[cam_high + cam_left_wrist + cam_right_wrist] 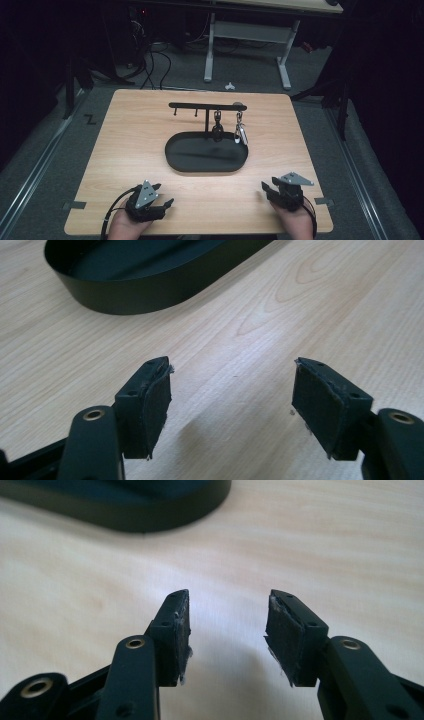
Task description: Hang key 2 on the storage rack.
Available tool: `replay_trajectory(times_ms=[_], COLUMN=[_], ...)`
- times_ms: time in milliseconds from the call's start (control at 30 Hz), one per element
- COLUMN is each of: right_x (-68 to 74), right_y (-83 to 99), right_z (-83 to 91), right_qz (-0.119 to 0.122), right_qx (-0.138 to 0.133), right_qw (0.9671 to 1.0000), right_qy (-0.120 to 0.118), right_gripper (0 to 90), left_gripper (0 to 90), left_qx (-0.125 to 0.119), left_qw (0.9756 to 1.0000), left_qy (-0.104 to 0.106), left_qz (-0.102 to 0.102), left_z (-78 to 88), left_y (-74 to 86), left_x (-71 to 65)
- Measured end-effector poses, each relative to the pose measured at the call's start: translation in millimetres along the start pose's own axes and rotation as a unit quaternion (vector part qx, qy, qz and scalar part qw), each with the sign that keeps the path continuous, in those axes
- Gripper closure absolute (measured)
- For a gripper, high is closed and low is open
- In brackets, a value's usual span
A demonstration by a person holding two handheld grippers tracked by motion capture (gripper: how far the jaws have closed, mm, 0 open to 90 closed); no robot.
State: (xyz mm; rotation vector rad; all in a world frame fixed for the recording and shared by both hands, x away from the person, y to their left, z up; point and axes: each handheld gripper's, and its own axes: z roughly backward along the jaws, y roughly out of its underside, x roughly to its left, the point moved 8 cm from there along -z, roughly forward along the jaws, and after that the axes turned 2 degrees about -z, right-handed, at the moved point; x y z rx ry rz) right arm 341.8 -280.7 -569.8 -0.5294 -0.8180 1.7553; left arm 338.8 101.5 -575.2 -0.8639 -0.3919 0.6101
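Observation:
A black oval tray lies in the middle of the wooden table. From its far side rises a black rack with hooks. A dark key fob and a silvery one hang from its right-hand hooks, while the two left-hand hooks are bare. My left gripper rests near the table's front edge, its jaws open over bare wood, with the tray wall ahead. My right gripper sits low at the front right, open with nothing between its pads, and the tray rim is blurred beyond.
Bare wood spreads between the two grippers and the tray. Tape marks sit at the table's front corners. Beyond the far edge, a white desk frame and cables stand on grey carpet.

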Motion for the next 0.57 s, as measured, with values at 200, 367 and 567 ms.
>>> replay_trajectory(times_ms=[200, 367, 567], right_x=[10.1, 11.4, 5.0], right_y=[-3.7, 0.0, 2.1], right_z=[1.8, -3.2, 1.7], right_qz=[0.014, 0.011, 0.001], right_qx=[-0.013, -0.011, -0.015], right_qw=[0.9997, 0.9997, 0.9999], right_qy=[-0.014, -0.018, -0.008], right_gripper=[37.8, 33.7, 34.5], left_gripper=[31.5, 31.3, 31.2], left_qx=[-0.006, -0.006, -0.011], left_qw=[0.9998, 0.9999, 0.9999], left_qy=[-0.004, -0.002, 0.003], left_qz=[0.016, 0.009, 0.012], left_z=[-0.1, -2.5, -3.1], left_y=[-0.7, -3.1, -5.2], left_x=[1.2, -2.3, -0.4])
